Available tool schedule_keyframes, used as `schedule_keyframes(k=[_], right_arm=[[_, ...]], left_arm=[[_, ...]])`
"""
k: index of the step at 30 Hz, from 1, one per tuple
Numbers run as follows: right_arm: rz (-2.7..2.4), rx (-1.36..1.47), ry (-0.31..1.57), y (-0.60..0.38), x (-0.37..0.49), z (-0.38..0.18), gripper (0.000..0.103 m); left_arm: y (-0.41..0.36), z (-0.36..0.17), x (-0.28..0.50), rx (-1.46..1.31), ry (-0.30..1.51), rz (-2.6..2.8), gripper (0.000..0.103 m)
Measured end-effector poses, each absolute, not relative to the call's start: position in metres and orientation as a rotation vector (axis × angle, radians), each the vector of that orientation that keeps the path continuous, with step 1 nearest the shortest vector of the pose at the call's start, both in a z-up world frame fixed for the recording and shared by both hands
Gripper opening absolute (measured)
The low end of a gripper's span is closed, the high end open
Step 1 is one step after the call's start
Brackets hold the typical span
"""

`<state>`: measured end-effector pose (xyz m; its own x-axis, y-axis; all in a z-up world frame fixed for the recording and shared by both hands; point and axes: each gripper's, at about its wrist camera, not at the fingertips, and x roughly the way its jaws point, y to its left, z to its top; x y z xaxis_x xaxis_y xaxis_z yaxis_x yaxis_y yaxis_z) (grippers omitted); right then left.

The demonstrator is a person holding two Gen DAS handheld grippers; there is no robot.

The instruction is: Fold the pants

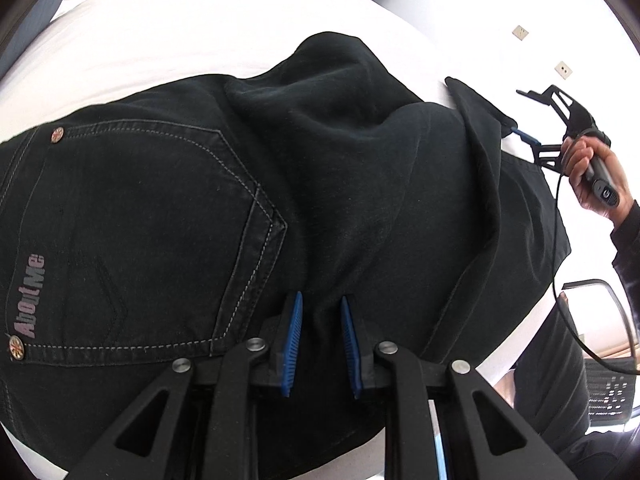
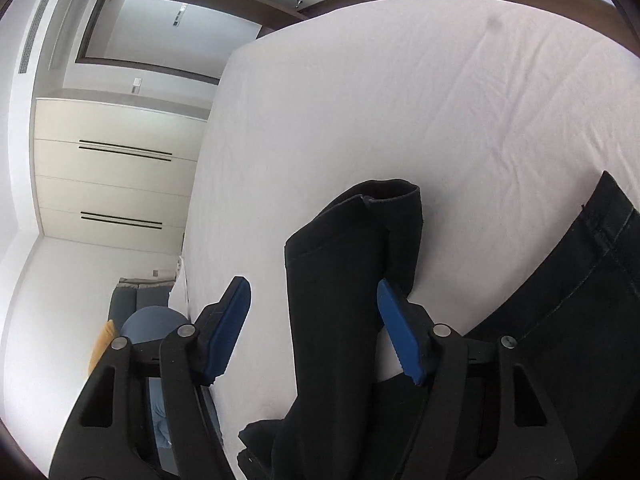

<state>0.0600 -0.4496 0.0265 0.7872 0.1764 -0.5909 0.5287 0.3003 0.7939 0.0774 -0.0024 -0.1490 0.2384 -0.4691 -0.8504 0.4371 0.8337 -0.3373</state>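
Evidently the fold was mid-way: the black pants [image 1: 280,200] lay on the white bed [image 1: 160,40], seat and back pocket [image 1: 140,220] just ahead of the left claw [image 1: 320,340], whose blue pads were drawn close together, pinching a ridge of cloth near the pocket's corner. Off to that claw's far right, a hand [image 1: 592,172] held the right claw [image 2: 316,328] at the leg end.

In the right wrist view the leg [image 2: 344,288] ran up between the spread pads; the right pad [image 2: 400,336] lay against the cloth's edge, the left pad stood apart from it, so nothing was gripped yet. The hem [image 2: 392,196] lay beyond the fingertips, curled open.

My guess is that the next move called for shutting the right claw on the leg near the hem, then carrying it over toward the seat while the left claw anchored the cloth.

Beyond the right claw the sheet was bare and wide, good room for the sweep. To its left the bed's edge [image 2: 208,184] ran close, with a wardrobe [image 2: 116,172] past it.
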Motion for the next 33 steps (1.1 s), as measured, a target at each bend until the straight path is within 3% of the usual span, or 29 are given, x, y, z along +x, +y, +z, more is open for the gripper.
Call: schedule_keyframes(k=[9,17,24,29,31,33], right_arm=[[-0.268,1.144,0.759,-0.437,0.124,0.050,0.065],[-0.335,0.621,1.143,-0.368,0.260,0.068,0.065],[-0.513,0.393,1.355,-0.345,0.353,0.035,0.065],[-0.567,0.347,1.399,-0.336,0.379,0.019,0.066],[-0.563,0.314,1.404,-0.335,0.388,0.018,0.064],[-0.543,0.297,1.407,-0.336,0.395,0.019,0.050]], left_arm=[[-0.004,-0.150,0.079,-0.037,1.175,-0.620,0.022],[0.000,-0.150,0.076,-0.048,1.150,-0.620,0.022],[0.003,-0.151,0.073,-0.066,1.120,-0.625,0.022],[0.007,-0.152,0.072,-0.087,1.106,-0.638,0.022],[0.009,-0.152,0.071,-0.091,1.101,-0.640,0.022],[0.010,-0.152,0.070,-0.093,1.095,-0.640,0.022]])
